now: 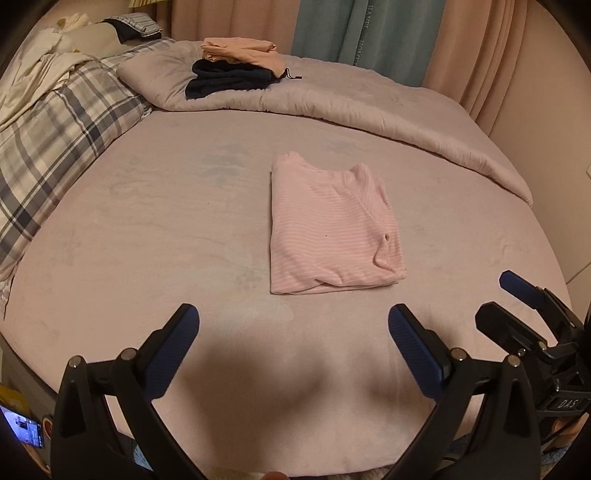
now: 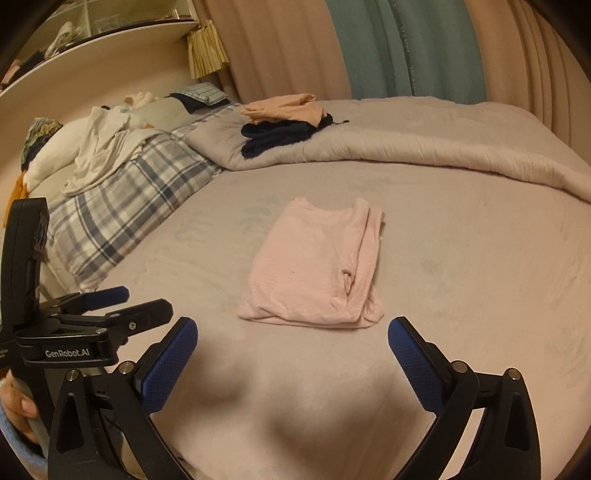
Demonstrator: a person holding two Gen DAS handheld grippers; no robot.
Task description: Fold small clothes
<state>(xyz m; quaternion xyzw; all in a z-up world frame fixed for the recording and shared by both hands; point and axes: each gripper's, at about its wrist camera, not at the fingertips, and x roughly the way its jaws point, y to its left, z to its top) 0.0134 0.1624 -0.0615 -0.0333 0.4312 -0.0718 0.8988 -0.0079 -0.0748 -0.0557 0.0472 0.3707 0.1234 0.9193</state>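
Observation:
A pink striped shirt lies folded into a neat rectangle in the middle of the bed; it also shows in the right wrist view. My left gripper is open and empty, a little short of the shirt's near edge. My right gripper is open and empty, also just short of the shirt. The right gripper shows at the right edge of the left wrist view. The left gripper shows at the left of the right wrist view. Neither touches the shirt.
A stack of folded clothes, peach on dark navy, sits on the rolled grey duvet at the far side. A plaid pillow and loose white clothes lie at the left. Curtains hang behind the bed.

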